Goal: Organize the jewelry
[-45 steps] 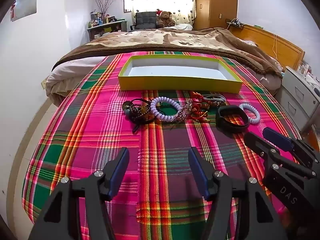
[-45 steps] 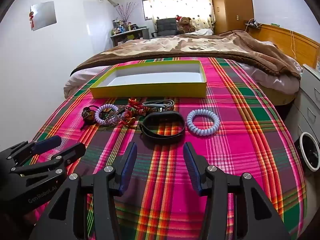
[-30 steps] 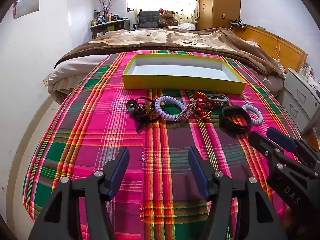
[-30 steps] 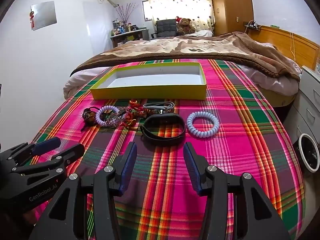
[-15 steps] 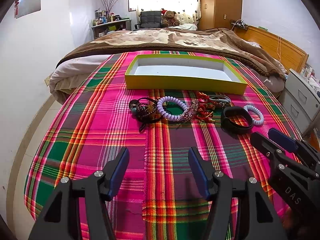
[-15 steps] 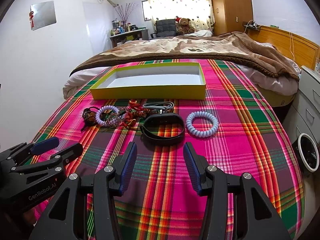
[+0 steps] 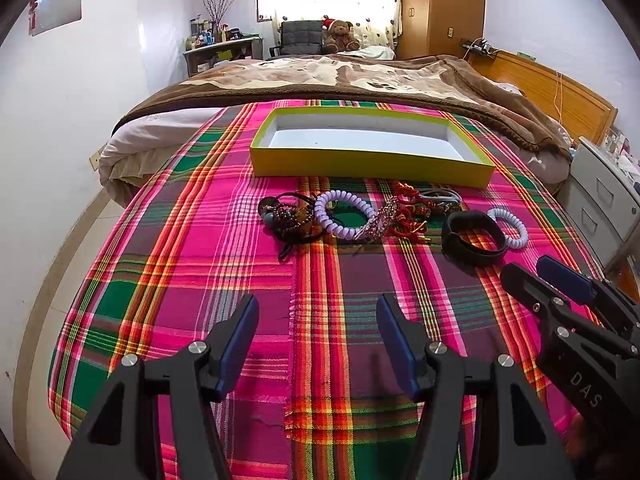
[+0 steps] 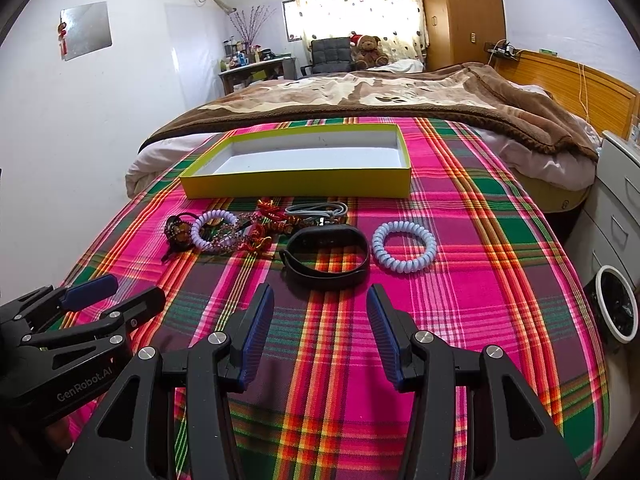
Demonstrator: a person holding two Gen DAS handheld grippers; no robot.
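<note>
Yellow box [image 7: 372,168] nearer than before, both grippers' jaws still apart.

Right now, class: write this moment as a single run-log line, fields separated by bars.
left gripper open, empty | right gripper open, empty, facing black band | yellow box empty | jewelry on plaid cloth, none boxed

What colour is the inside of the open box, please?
White inside the box, with yellow walls; right wrist view shows it best.
</note>
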